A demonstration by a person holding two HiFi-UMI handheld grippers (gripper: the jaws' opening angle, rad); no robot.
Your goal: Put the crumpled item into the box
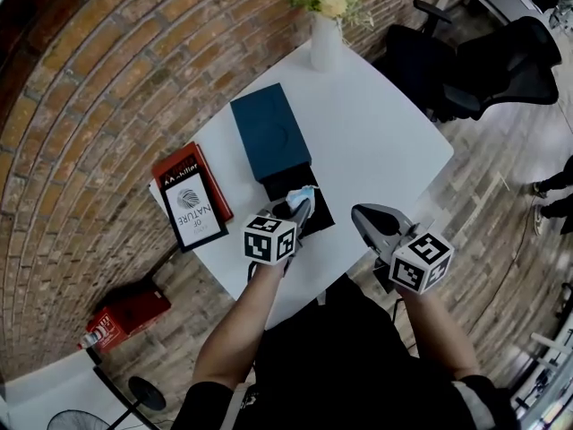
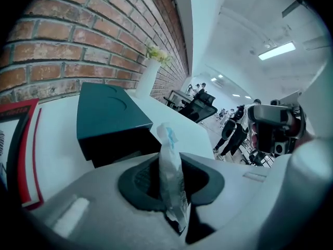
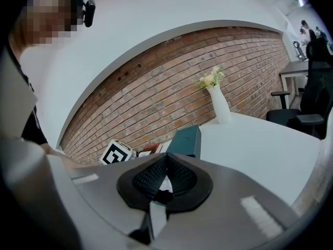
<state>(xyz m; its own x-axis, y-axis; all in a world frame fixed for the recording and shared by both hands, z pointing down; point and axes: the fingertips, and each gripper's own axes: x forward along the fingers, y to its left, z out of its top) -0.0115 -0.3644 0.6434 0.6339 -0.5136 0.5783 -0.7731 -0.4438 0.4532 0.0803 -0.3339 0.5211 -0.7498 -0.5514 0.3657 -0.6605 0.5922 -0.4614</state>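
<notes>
The crumpled item (image 1: 305, 192), a white wrapper with a blue tip, is pinched between the pads of my left gripper (image 1: 298, 206). In the left gripper view it (image 2: 167, 139) stands upright out of the gripper (image 2: 170, 184). It hangs over the open black box (image 1: 320, 211) on the white table (image 1: 376, 141). The box's teal lid (image 1: 270, 133) lies just behind, partly over the black base, and also shows in the left gripper view (image 2: 106, 116). My right gripper (image 1: 363, 215) hovers to the right of the box, shut and empty (image 3: 165, 177).
A red-edged book (image 1: 192, 197) lies at the table's left edge. A white vase with flowers (image 1: 325, 38) stands at the far corner. Black office chairs (image 1: 483, 65) are to the right, and a brick wall (image 1: 107, 79) runs along the left. A red object (image 1: 130, 312) sits on the floor.
</notes>
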